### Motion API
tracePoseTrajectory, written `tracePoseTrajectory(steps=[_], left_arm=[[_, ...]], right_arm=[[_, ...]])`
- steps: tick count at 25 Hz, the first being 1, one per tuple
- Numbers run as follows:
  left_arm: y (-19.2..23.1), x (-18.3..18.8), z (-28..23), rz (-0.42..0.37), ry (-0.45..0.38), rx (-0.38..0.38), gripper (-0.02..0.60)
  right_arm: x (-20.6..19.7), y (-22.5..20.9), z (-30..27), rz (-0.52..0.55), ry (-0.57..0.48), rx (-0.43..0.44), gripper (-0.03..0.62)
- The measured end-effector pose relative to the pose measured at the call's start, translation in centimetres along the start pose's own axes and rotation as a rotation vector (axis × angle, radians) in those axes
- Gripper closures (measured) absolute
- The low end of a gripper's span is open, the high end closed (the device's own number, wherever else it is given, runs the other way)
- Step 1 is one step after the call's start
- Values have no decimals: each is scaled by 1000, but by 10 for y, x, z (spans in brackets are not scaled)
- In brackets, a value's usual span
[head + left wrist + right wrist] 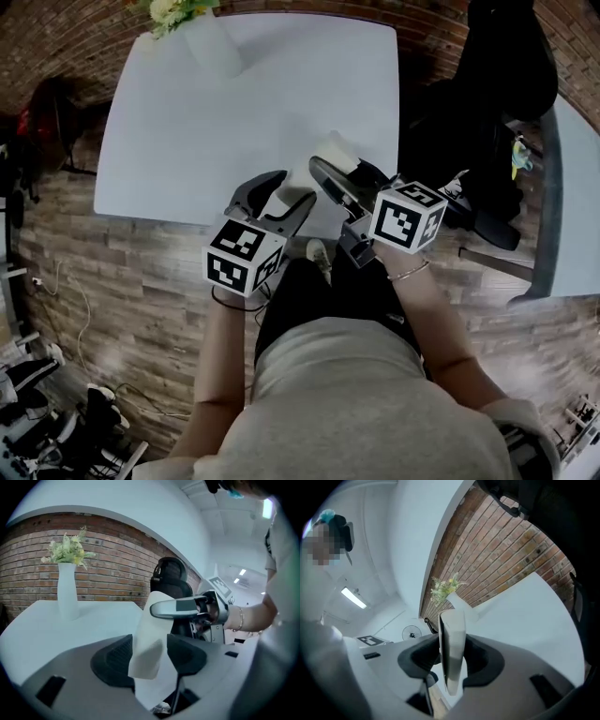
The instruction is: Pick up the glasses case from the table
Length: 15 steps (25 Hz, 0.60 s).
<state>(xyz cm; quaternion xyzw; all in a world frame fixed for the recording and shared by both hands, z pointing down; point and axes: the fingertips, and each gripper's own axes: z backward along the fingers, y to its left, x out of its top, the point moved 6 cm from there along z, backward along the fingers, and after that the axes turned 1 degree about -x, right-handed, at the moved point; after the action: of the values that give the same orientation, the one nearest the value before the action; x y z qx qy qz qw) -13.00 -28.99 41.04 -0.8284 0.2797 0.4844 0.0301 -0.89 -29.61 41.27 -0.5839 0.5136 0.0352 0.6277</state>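
The white glasses case (pixel 333 150) hangs above the front edge of the white table (pixel 187 141). My right gripper (pixel 345 176) is shut on it: in the right gripper view the case (pixel 452 644) stands on edge, squeezed between both dark pads of that gripper (pixel 452 660). The case's lower corner (pixel 150 639) also reaches between the jaws of my left gripper (pixel 150 656). It overlaps the left pad, and a thin gap shows beside the right pad, so that gripper (pixel 279 192) stands open around it. One right-gripper finger (pixel 183 606) lies across the case's top.
A white vase (pixel 214 47) of pale flowers stands at the table's far side, in front of a brick wall (pixel 117 559). A black chair (pixel 497 56) is at the table's right, with a second table (pixel 577 187) beyond. Wood floor (pixel 141 281) lies below.
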Motion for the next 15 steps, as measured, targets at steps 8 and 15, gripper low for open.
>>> tracePoseTrajectory(steps=[8, 15], left_arm=[[-2, 12, 36, 72, -104, 76, 561], [10, 24, 65, 192, -284, 113, 571]], right_arm=[[12, 31, 5, 107, 8, 24, 444], [33, 54, 4, 193, -16, 32, 445]])
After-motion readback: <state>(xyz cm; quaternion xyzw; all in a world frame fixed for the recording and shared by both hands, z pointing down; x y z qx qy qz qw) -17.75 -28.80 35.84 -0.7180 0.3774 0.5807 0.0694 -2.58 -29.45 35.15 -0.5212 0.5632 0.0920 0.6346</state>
